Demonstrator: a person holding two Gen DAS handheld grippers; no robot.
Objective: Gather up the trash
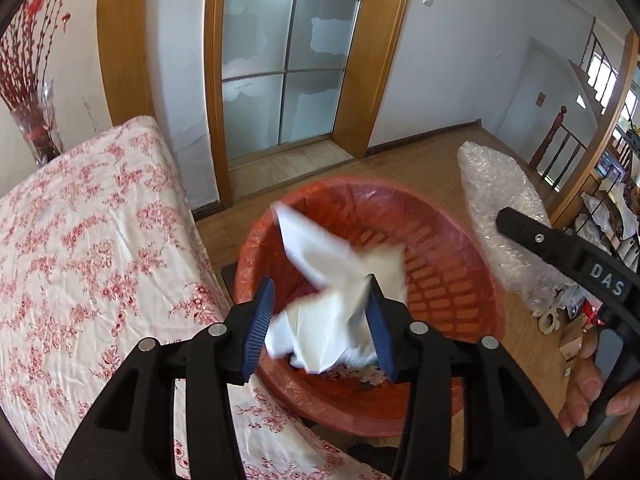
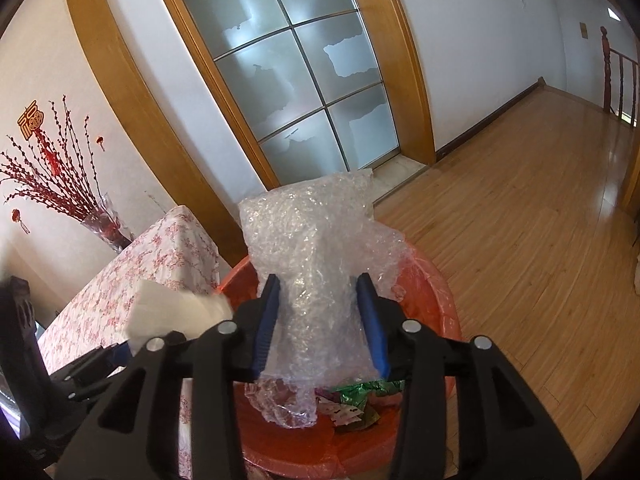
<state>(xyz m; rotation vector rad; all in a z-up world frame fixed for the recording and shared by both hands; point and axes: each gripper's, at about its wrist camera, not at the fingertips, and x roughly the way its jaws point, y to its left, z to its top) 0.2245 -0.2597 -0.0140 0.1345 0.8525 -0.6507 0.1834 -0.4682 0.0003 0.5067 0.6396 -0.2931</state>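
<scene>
The left gripper [image 1: 320, 312] stood spread, crumpled white paper [image 1: 332, 280] loose between its ribbed blue pads, blurred, over the red slatted plastic bin [image 1: 452, 280]. The right gripper [image 2: 320, 320] was likewise spread around a knobbly clear bubble-wrap sheet [image 2: 312, 248], whose long axis rose upright from the bin [image 2: 436, 304], lower end among green wrappers [image 2: 356, 394]. Beside lay a floral cloth [image 1: 80, 240]; beyond, a frosted-glass door [image 1: 288, 52].

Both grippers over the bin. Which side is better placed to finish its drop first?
Left, probably: white paper sits loose between left gripper, centred over red bin. Bubble wrap stands tall in right gripper.
</scene>
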